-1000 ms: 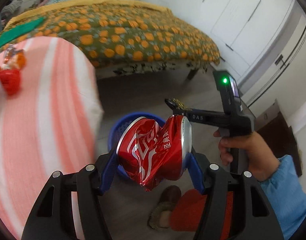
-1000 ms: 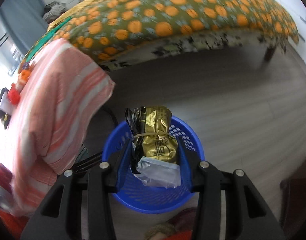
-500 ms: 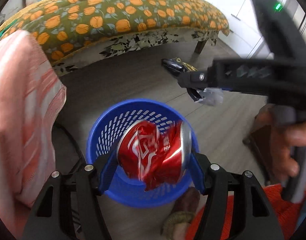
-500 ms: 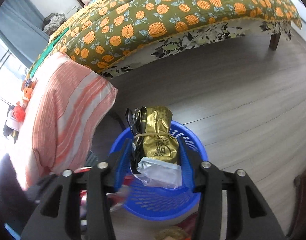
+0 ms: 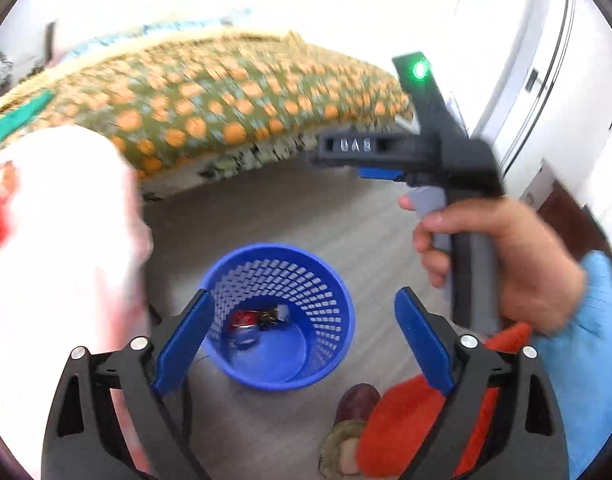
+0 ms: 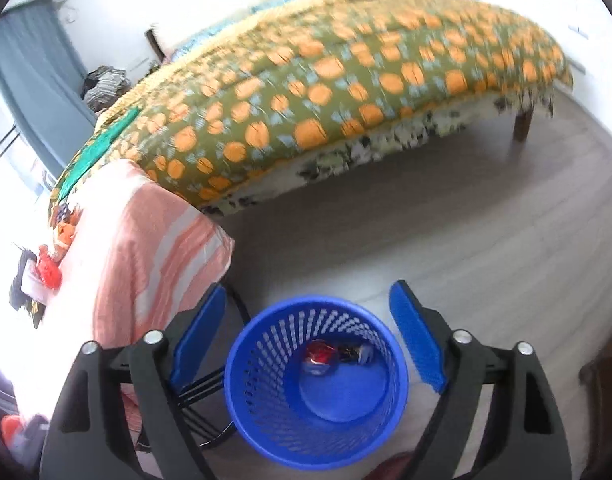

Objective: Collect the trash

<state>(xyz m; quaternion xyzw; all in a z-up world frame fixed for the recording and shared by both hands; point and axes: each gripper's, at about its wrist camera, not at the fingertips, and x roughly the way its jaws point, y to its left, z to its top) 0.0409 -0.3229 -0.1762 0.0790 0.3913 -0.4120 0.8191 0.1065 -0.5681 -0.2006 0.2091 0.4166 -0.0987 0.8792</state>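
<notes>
Both claws hang over the blue bin (image 5: 277, 316) on the wooden floor (image 5: 289, 216), and both have just been opening: the left claw (image 5: 301, 340) stands wide apart with nothing between its blue pads (image 5: 183, 336), and the right claw (image 6: 306, 336) is likewise spread and empty. At the bottom of the bin lie the trash pieces: a crushed red can (image 6: 320, 354) on the left and, just right of it, a dark wrapper (image 6: 356, 354), though blur makes it hard to say whether the two touch. In the left wrist view the same can (image 5: 245, 318) and wrapper (image 5: 271, 316) show against the bin's far inner wall. In that view the right hand (image 5: 506, 268), in a light blue sleeve (image 5: 586, 344), grips the handle of the right tool to the right of the bin. A bed (image 6: 326, 96) with an orange-flowered green cover fills the far side of the room. At left, near the bin, a table under a pink striped cloth (image 6: 145, 248) carries a small red item (image 6: 49, 272) near its left edge. A foot (image 5: 354, 404) stands on the floor near the bin's near side.
</notes>
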